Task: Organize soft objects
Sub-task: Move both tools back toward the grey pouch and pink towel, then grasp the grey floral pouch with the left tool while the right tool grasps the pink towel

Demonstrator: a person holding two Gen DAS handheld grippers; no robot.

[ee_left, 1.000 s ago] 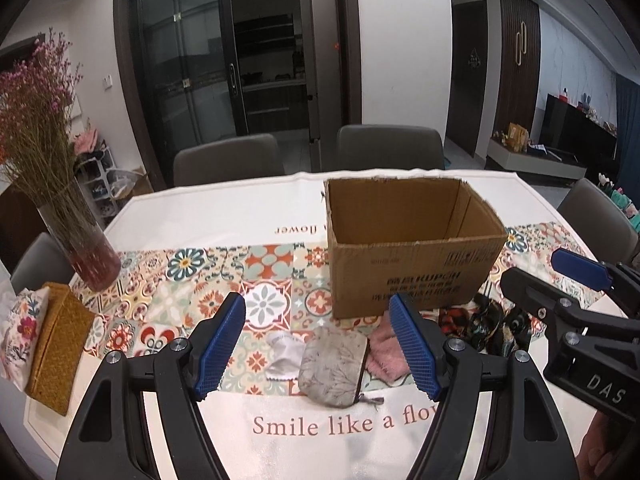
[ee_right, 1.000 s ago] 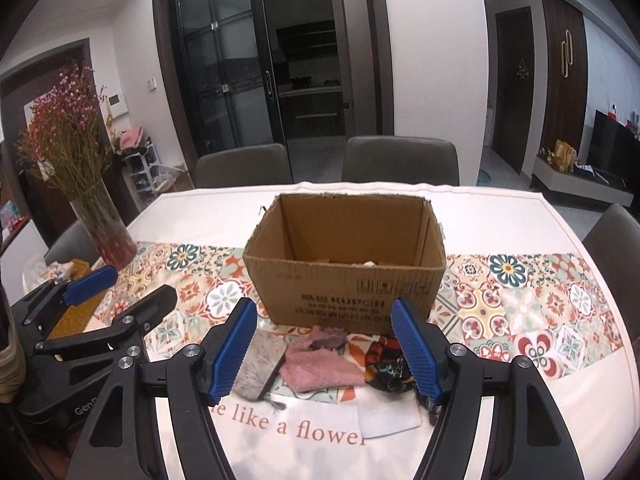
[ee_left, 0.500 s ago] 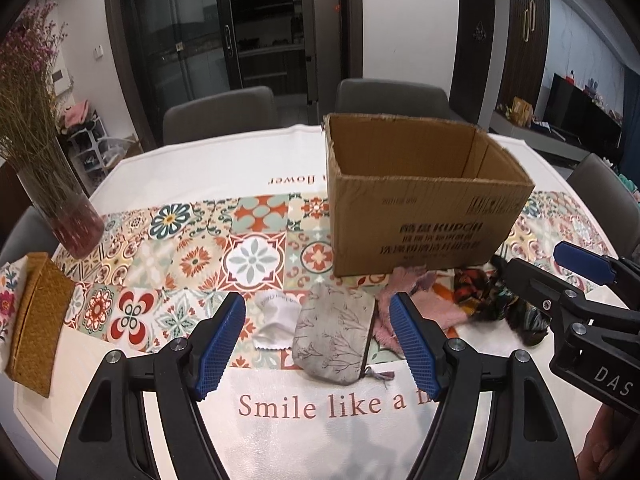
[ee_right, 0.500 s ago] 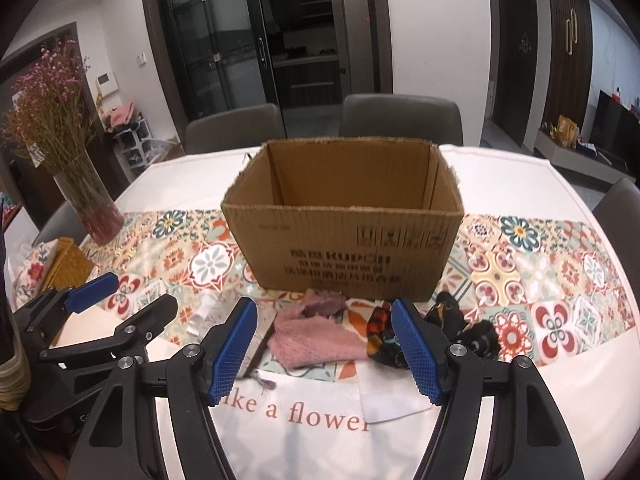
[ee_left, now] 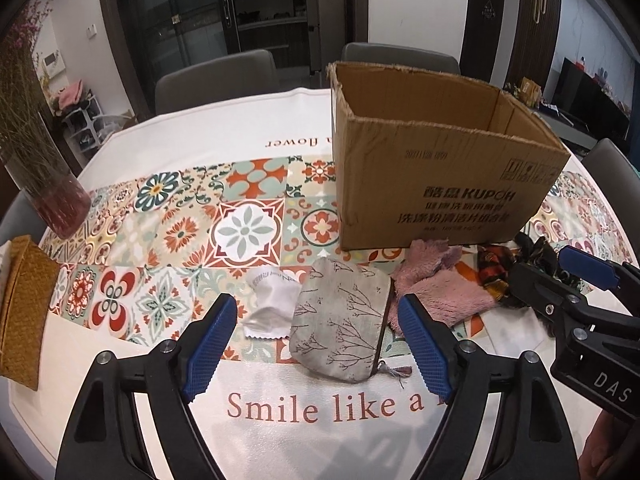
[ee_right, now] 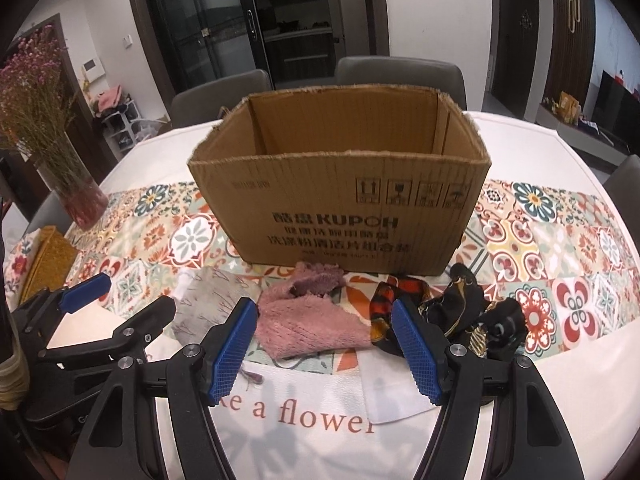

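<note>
Soft items — all lying loose on the tablecloth (ee_left: 120, 392) just in front of the cardboard box (ee_right: 340, 200), toward the near edge of the tabletop: grey branch-print pouch (ee_left: 340, 324); pink fleece cloth (ee_right: 308, 320); red-and-black patterned fabric (ee_right: 400, 292); black patterned fabric (ee_right: 480, 316); white wipe (ee_left: 272, 304); a flat white cloth (ee_right: 392, 388) partly under the others.

Progress — judged barely begun; nothing lifted, and the box interior, as far as visible, shows no item (its floor is hidden).

Tongs — left gripper (ee_left: 316, 348): jaws opening, straddling the pouch without touching it; right gripper (ee_right: 324, 348): jaws apart, empty, framing the pink cloth.

Writing — box: "KUPOH" with Chinese lines beneath, handling symbols; tablecloth: "Smile like a", "a flower"; gripper body: "DAS".

Periphery — vase of dried flowers (ee_right: 76, 196) and woven case (ee_left: 20, 308) at the left edge.
</note>
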